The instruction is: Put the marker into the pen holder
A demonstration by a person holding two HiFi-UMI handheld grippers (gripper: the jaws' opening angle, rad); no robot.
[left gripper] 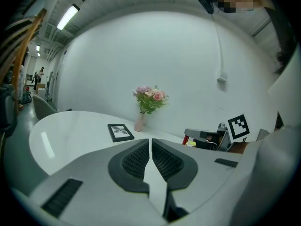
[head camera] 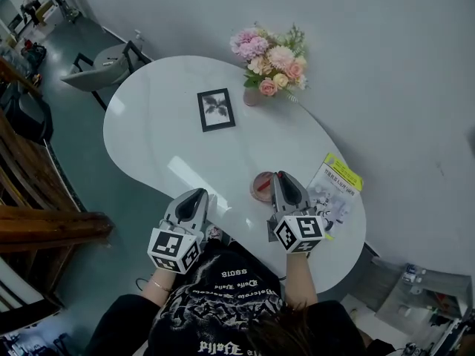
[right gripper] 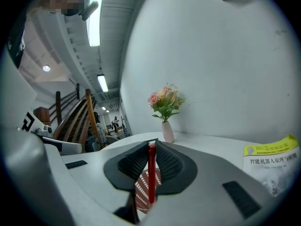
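One red marker, one pen holder, one picture frame, one vase of pink flowers and one booklet with a yellow strip share the white desk, with two grippers at its near edge. The marker is a slim, glossy, plain red stick with a rounded top. It stands between the pads of the right gripper, whose jaws are clamped narrowly on it. Its top is level with the jaw tips and its lower end shows against the pen holder's red-and-white patterned wall; whether it reaches inside I cannot tell. The pen holder is round and reddish, near the desk's near edge toward the right end, just beside the right gripper's tips. The left gripper hangs over the near edge, jaws together with nothing between them. The frame lies mid-desk, the vase stands at the far edge, and the booklet lies at the right end
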